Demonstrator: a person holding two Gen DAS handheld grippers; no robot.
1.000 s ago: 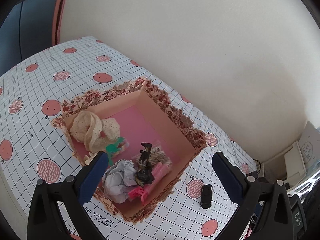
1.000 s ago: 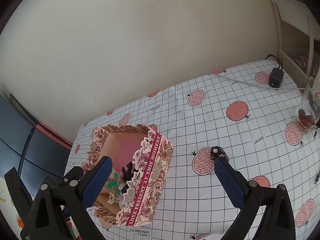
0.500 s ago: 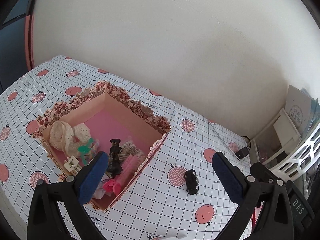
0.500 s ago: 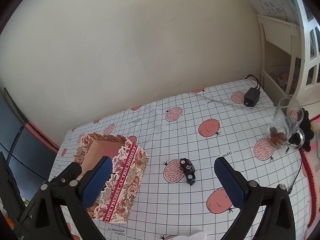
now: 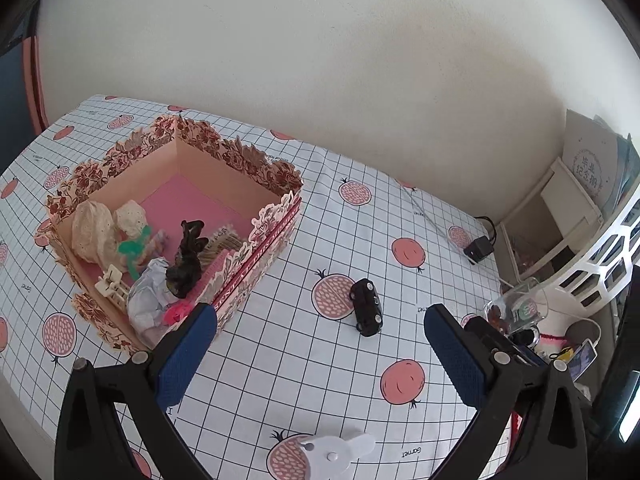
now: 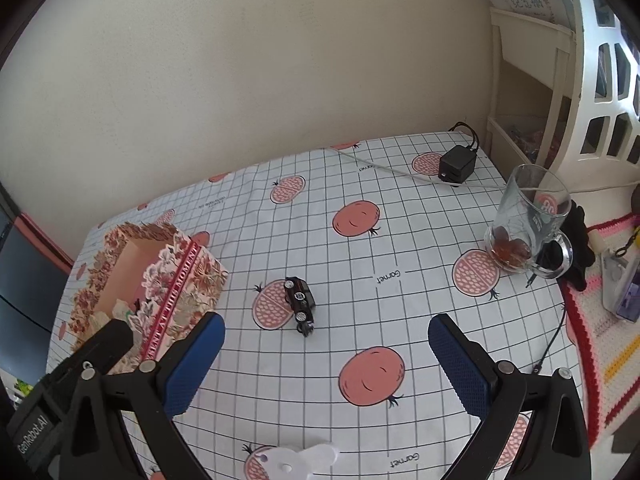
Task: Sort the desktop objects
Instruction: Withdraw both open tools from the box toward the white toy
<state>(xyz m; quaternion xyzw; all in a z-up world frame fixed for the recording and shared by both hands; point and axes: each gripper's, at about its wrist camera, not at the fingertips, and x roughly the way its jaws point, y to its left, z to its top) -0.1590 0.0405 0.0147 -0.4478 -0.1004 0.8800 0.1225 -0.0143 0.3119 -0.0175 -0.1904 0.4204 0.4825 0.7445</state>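
Note:
A small black toy car (image 5: pixel 366 306) lies on the checked tablecloth, right of a floral open box (image 5: pixel 256 184); it also shows in the right wrist view (image 6: pixel 301 304). The box (image 6: pixel 176 280) holds several items: a black figurine (image 5: pixel 187 259), cream knitted pieces (image 5: pixel 96 232), crumpled paper (image 5: pixel 149 296) and a green clip (image 5: pixel 134 246). My left gripper (image 5: pixel 320 344) is open and empty, above the cloth near the car. My right gripper (image 6: pixel 326 348) is open and empty, just in front of the car.
A glass mug (image 6: pixel 528 220) stands at the table's right edge, a black power adapter (image 6: pixel 456 166) with cable at the back. A white flat object (image 6: pixel 296 460) lies near the front edge. White shelving (image 6: pixel 560 80) stands to the right.
Both grippers have pulled back and swung right, away from the box; the toy car now sits between the fingers in both views. Both stay open.

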